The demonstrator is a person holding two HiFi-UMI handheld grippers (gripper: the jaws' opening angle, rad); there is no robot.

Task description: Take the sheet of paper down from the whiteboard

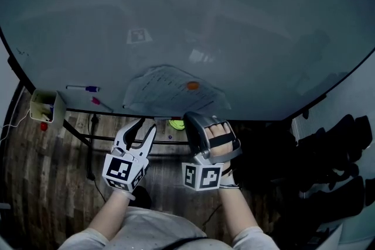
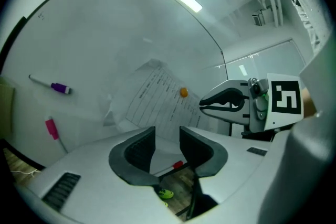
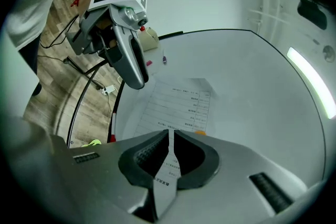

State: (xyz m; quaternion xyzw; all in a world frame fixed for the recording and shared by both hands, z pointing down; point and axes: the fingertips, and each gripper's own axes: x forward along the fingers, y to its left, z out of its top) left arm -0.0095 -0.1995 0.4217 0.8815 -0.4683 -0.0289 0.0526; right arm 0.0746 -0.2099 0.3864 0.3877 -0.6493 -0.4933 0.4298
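Sheet of paper [image 1: 170, 91] hangs on the whiteboard [image 1: 246, 32] under an orange magnet [image 1: 193, 85], and your right gripper [image 3: 169, 136] has its jaws closed on its lower edge. Your left gripper [image 2: 167, 139] is partly open and empty, near the paper. Only the right gripper view shows the pinch; the head view hides it.

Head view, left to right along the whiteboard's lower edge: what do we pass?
Small beige open box → white marker with purple cap → white printed sheet of paper. The pink marker overlaps the purple-capped one sideways, so it is left out.
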